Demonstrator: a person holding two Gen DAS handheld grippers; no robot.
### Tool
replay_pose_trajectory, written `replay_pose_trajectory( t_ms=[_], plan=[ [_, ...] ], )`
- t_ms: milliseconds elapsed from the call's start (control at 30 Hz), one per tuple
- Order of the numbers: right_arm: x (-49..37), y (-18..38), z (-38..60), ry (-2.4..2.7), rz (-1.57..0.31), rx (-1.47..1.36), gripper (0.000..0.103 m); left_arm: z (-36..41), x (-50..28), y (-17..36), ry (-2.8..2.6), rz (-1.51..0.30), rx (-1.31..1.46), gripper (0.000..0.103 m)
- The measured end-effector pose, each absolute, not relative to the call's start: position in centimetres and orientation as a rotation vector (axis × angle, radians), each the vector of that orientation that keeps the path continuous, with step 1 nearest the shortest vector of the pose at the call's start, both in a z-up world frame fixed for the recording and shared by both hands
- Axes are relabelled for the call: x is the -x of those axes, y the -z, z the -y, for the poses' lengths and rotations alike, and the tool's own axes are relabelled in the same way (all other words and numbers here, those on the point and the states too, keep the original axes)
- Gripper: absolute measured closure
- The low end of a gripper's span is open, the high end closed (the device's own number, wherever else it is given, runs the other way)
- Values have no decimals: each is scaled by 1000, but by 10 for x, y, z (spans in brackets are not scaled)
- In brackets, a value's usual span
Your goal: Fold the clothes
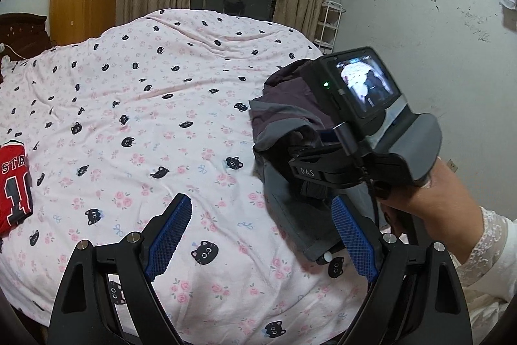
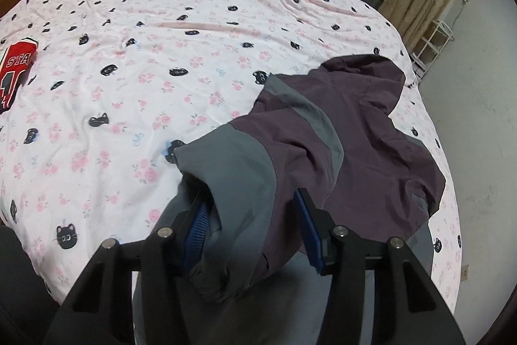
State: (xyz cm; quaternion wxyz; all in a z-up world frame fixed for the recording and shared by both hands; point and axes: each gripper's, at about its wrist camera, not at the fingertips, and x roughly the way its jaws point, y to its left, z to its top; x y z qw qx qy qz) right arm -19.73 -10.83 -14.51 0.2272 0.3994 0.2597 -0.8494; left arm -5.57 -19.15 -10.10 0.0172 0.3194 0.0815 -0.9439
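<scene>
The jacket [image 2: 339,144], purple with grey panels, lay bunched on the bedspread [image 2: 161,54], toward the 4 o'clock part of the right wrist view. It was not flat: one grey sleeve humped up over the body and the hood end pointed toward 1 o'clock.

The right gripper [image 2: 252,225] had its jaws apart with the grey sleeve draped between and over them; the cloth hid the left pad in part, and no clamping showed. In the left wrist view that gripper sat at 3 o'clock, buried in the jacket, with the person's hand [image 1: 429,196] behind it.

The left gripper [image 1: 261,235] hovered over the bedspread, jaws wide apart, nothing between them; the jacket's grey hem lay just beside its right finger.

A red jersey [image 2: 14,70] lay folded flat at 9 o'clock, well apart from the jacket.

Judgement: the jacket was the piece in hand, at the handling or spreading stage, since no clean fold line showed. Whether the sleeve was being taken up or let go could not be told. Any next move would call for a firm hold on a seam or cuff; the slick fabric looked likely to slide.
</scene>
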Motion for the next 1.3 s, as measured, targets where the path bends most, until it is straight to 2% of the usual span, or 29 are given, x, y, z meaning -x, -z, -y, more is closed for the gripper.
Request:
replay_pose_trajectory(
  t_ms=[33, 67, 100, 200, 367, 767, 1300],
  plan=[
    [200, 148, 107, 2333, -705, -1114, 68, 192, 56, 101, 2937, -258, -993, 17],
    [203, 150, 106, 2328, -693, -1128, 81, 192, 56, 102, 2941, -262, -993, 17],
    [205, 151, 104, 2324, -674, -1138, 89, 192, 56, 102, 2944, -267, -995, 17],
    [207, 145, 98, 2309, -607, -1134, 97, 191, 56, 103, 2950, -283, -1004, 17],
    [205, 121, 89, 2305, -531, -1063, 100, 191, 57, 106, 2956, -289, -1013, 17],
    [219, -17, 97, 2277, -359, -845, 100, 175, 56, 102, 3034, -368, -1031, 17],
    [253, -159, 137, 2147, -109, -722, 100, 191, 61, 87, 3048, -325, -903, 17]
  ],
)
